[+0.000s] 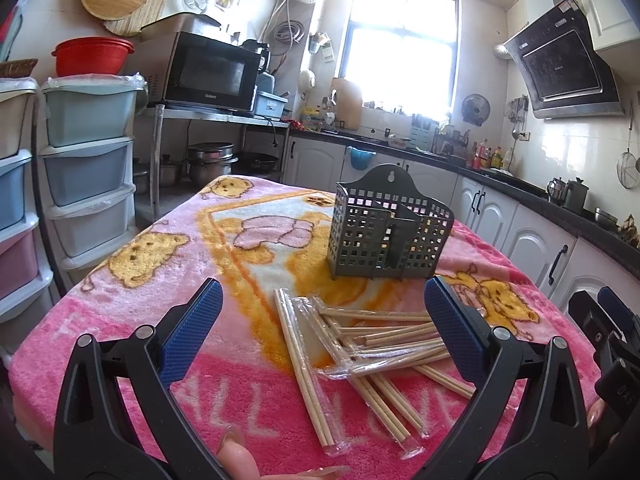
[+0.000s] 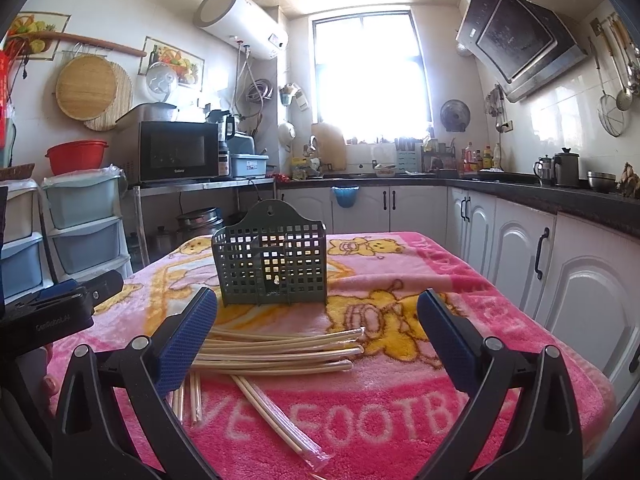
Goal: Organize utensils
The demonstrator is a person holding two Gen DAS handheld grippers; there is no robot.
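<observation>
- The left gripper (image 1: 323,318) and right gripper (image 2: 317,322) both hovered with jaws spread wide, holding nothing.
- Wrapped chopsticks (image 1: 372,344) lay scattered between and below the jaws; the grey holder (image 1: 390,232) stood beyond them.
- Risk: slippery wrappers could let sticks slide or scatter when pinched.

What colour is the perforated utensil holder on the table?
Dark grey-green utensil holder, clearest in the right wrist view.

The table is covered by a pink bear-print blanket (image 1: 160,280) (image 2: 400,420). A grey perforated utensil holder (image 1: 390,236) (image 2: 274,264) stands upright on the blanket. Plastic-wrapped chopstick pairs (image 1: 372,344) (image 2: 280,350) lie scattered directly in front of the holder, several crossing one another.
</observation>
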